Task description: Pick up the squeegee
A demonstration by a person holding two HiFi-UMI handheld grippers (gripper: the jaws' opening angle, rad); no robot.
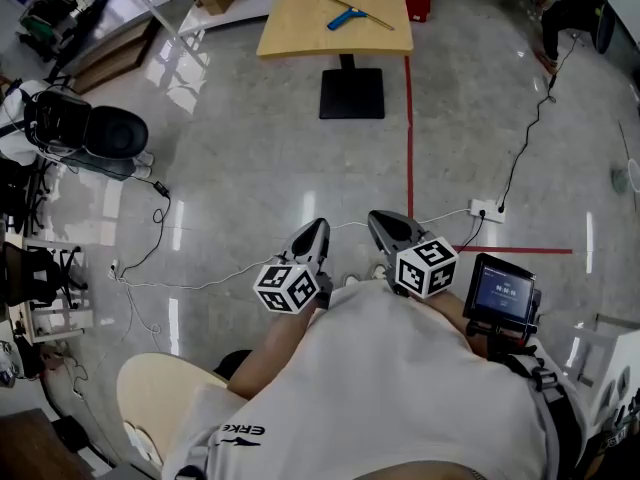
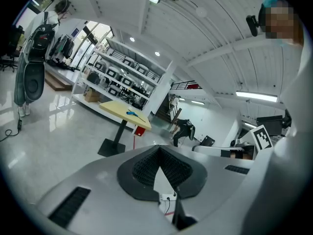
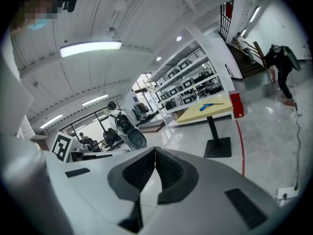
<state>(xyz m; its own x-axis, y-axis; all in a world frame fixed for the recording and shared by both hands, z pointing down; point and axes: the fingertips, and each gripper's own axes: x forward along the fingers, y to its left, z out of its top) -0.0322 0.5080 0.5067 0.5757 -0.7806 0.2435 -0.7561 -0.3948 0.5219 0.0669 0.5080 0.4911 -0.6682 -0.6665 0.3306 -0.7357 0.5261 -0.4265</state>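
Observation:
A squeegee (image 1: pixel 355 15) with a blue handle and a long thin blade lies on a yellow-topped table (image 1: pixel 300 28) far ahead across the floor. The squeegee (image 2: pixel 132 113) shows small in the left gripper view, and the squeegee (image 3: pixel 210 105) shows in the right gripper view too. My left gripper (image 1: pixel 318 230) and right gripper (image 1: pixel 379 220) are held close to my body, side by side, far short of the table. Both have their jaws together at the tips with nothing between them.
The table stands on a black square base (image 1: pixel 351 93). A red line (image 1: pixel 409 128) runs along the floor beside it. Cables and a white power strip (image 1: pixel 487 209) lie on the floor to the right. A black chair (image 1: pixel 100 133) and shelving stand at the left. A person (image 1: pixel 560 8) bends at the far right.

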